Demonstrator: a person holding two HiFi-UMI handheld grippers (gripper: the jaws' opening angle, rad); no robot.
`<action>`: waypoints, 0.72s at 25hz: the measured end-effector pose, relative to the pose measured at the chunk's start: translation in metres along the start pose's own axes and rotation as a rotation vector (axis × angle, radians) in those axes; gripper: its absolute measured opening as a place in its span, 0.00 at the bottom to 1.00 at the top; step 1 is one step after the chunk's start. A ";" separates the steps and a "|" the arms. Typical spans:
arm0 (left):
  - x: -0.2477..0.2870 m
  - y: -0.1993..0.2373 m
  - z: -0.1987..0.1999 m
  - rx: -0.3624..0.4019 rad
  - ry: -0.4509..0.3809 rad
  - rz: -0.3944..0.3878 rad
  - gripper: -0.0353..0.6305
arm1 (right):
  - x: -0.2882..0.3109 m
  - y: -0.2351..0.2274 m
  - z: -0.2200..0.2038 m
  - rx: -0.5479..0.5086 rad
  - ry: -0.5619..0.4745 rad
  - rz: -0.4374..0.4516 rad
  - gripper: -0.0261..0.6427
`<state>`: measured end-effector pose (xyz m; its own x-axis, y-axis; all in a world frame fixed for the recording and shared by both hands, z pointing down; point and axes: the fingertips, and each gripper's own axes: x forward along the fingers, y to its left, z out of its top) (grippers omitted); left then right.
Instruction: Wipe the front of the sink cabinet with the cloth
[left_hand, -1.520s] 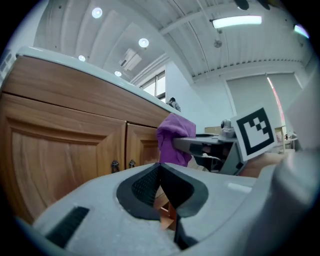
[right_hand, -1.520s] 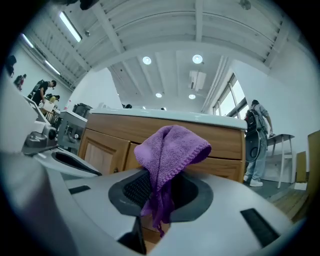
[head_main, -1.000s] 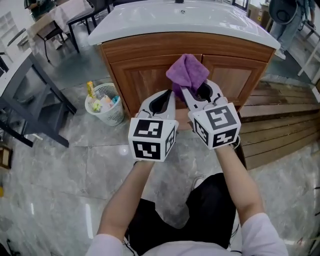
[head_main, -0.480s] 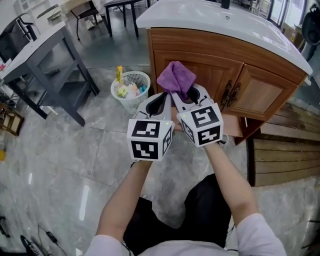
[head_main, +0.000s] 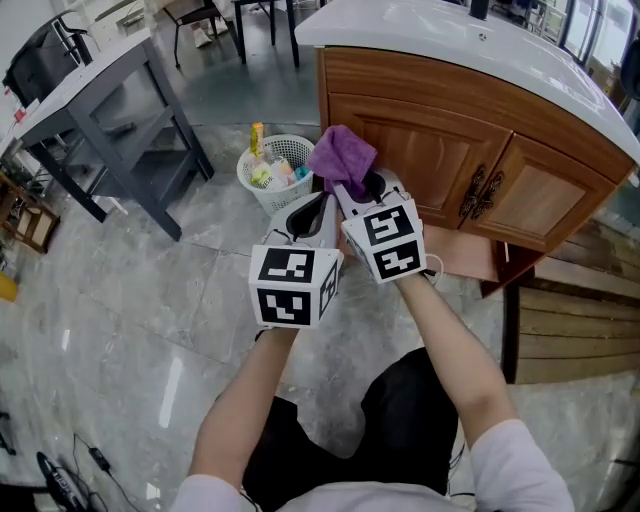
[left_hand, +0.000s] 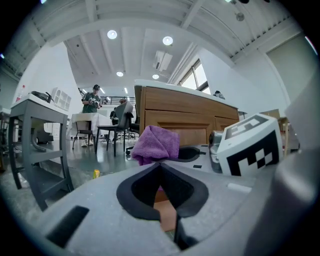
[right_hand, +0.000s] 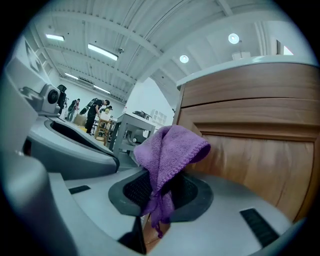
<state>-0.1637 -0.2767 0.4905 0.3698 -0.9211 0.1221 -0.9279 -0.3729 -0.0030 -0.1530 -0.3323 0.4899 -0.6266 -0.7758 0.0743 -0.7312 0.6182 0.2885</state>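
Note:
A purple cloth (head_main: 343, 155) sticks up out of my right gripper (head_main: 352, 188), which is shut on it. In the right gripper view the cloth (right_hand: 167, 155) hangs folded over the jaws, close to the left end of the wooden sink cabinet (right_hand: 255, 150). The cabinet (head_main: 440, 150) has two panelled doors under a white sink top (head_main: 460, 40). My left gripper (head_main: 315, 210) is just left of the right one, shut and holding nothing; in its own view the cloth (left_hand: 156, 144) shows past its tips.
A white wastebasket (head_main: 275, 170) with bottles and rubbish stands on the marble floor left of the cabinet. A dark grey table (head_main: 110, 110) is further left. Wooden decking (head_main: 570, 330) lies to the right. People (left_hand: 93, 100) stand far off in the room.
Both grippers have moved along the cabinet from its middle to its left end, the cloth staying in the right gripper. The wastebasket is now right in front of them.

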 end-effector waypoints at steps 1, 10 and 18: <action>0.001 -0.001 0.000 0.001 0.000 -0.003 0.06 | -0.001 -0.001 -0.001 0.000 0.002 -0.002 0.15; 0.019 -0.033 0.005 0.003 -0.006 -0.074 0.06 | -0.028 -0.033 -0.007 0.010 0.014 -0.057 0.15; 0.032 -0.070 0.007 0.001 -0.007 -0.154 0.06 | -0.063 -0.067 -0.022 0.009 0.044 -0.136 0.15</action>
<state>-0.0861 -0.2807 0.4878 0.5083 -0.8535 0.1146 -0.8600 -0.5101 0.0145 -0.0584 -0.3275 0.4870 -0.5090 -0.8573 0.0773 -0.8112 0.5078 0.2901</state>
